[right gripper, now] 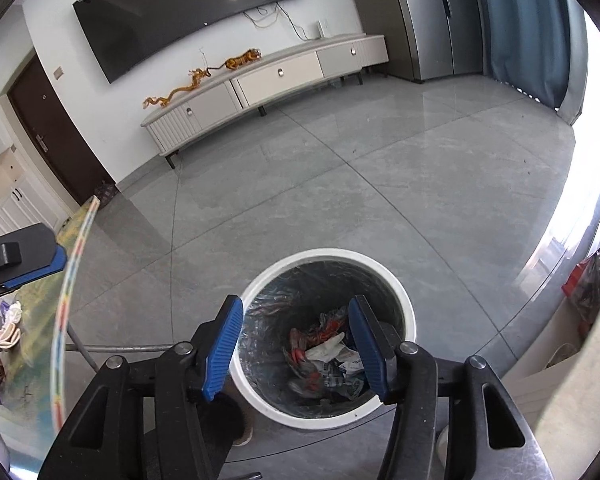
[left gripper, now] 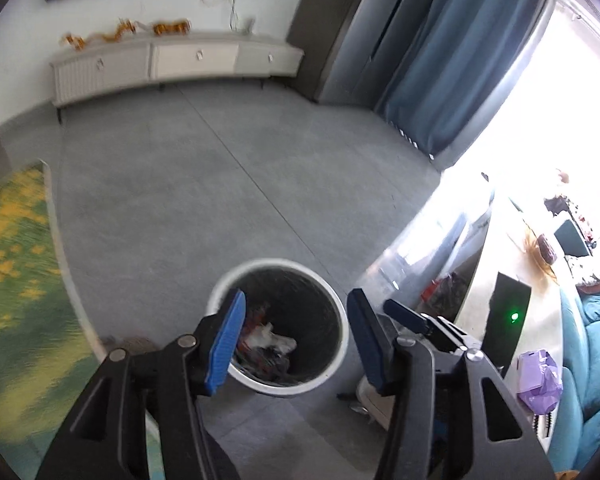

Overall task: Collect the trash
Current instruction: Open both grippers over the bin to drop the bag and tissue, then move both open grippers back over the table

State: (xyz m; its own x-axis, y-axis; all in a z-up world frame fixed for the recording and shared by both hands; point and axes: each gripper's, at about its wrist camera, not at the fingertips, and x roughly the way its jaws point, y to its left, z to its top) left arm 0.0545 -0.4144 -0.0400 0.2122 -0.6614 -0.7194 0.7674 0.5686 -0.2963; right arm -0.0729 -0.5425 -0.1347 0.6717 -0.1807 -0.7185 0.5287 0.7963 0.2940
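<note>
A white round trash bin (left gripper: 341, 334) with a dark liner stands on the grey floor, holding crumpled white and red wrappers (left gripper: 270, 340). My left gripper (left gripper: 296, 340) is open and empty above it. In the right wrist view the same bin (right gripper: 409, 312) holds white and red trash (right gripper: 323, 354); my right gripper (right gripper: 296, 350) is open and empty over its opening. The left gripper's finger (right gripper: 24, 268) shows at the left edge there. A crumpled purple bag (left gripper: 539, 380) lies on the table at the right.
A glass table edge (right gripper: 66, 300) with a yellow-green cloth (left gripper: 16, 272) and white scraps (right gripper: 10, 326) is at the left. A light table (left gripper: 539, 332) with a black device (left gripper: 507, 320) is at the right. A TV cabinet (right gripper: 268, 84) and blue curtain (left gripper: 459, 60) stand far back.
</note>
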